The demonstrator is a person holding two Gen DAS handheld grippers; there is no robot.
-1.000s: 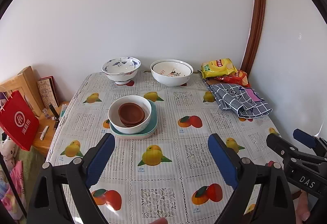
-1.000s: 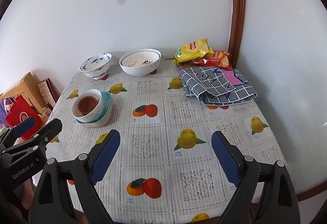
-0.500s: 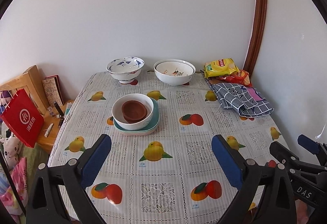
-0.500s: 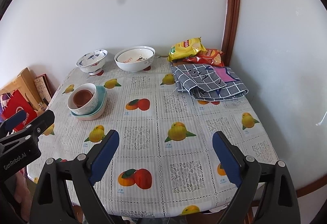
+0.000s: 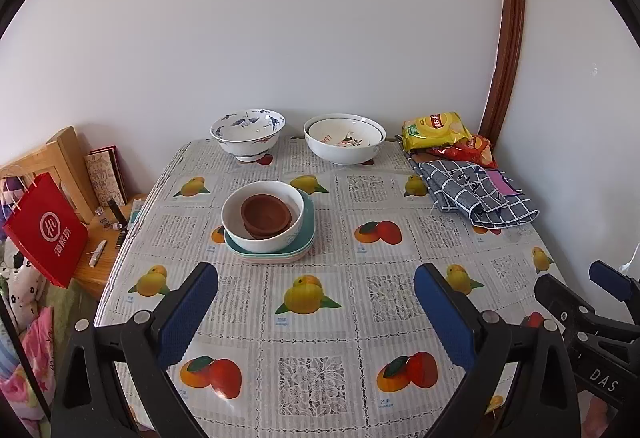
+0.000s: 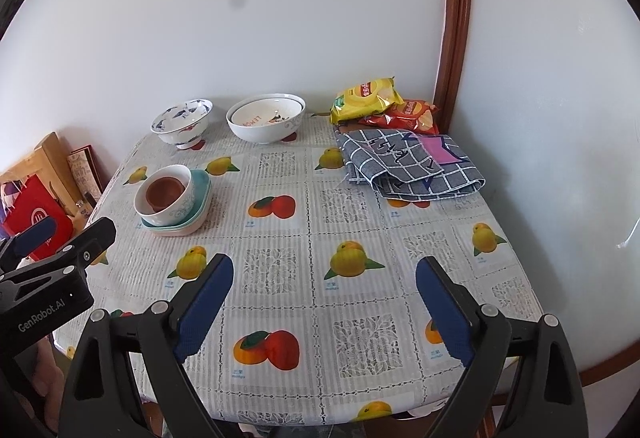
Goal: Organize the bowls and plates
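From your left wrist camera, your left gripper (image 5: 316, 314) hangs over the near part of the bench (image 5: 320, 318), jaws spread wide with nothing between them. Ahead, left of the bench's middle, a brown bowl (image 5: 266, 215) sits nested inside a white bowl (image 5: 262, 220), which rests on a small stack of plates (image 5: 294, 252), teal on top. At the far edge by the wall stand a blue-patterned bowl (image 5: 248, 132) and, to its right, a large white bowl (image 5: 344, 142), apart from each other. In the far right corner lie snack bags (image 5: 438, 126) and, just in front of them, a folded checked cloth (image 5: 476, 194). Your right gripper (image 5: 600, 302) shows at the right edge.

From your right wrist camera, your right gripper (image 6: 324, 302) is held above the near bench (image 6: 360, 238), jaws also wide apart and holding nothing. The nested bowls and plates (image 6: 200, 206) sit at the left side, the blue-patterned bowl (image 6: 182, 120) and large white bowl (image 6: 266, 122) beyond them near the wall. The checked cloth (image 6: 412, 168) lies at the far right, touching the snack bags (image 6: 368, 96) behind it. Your left gripper (image 6: 56, 242) shows at the left edge.
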